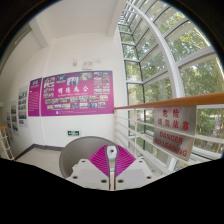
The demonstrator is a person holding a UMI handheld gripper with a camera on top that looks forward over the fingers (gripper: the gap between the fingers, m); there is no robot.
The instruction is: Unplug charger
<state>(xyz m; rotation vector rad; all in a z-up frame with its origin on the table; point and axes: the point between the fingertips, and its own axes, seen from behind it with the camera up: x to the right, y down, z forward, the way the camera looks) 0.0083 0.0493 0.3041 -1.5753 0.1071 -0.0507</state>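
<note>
My gripper (112,149) points up and out into a bright hall. Its two magenta pads (99,160) meet in a narrow V, and a small white piece with a dark round hole, apparently the charger (112,153), is pinched upright between them. No gap shows on either side of it. No socket, cable or power strip is in view, and the lower part of the white piece is hidden between the fingers.
Just beyond the fingers is a round grey tabletop (80,152). To the right a wooden handrail (190,102) carries a red and white warning sign (172,132), with tall windows (170,50) behind it. Pink posters (70,92) hang on the far wall.
</note>
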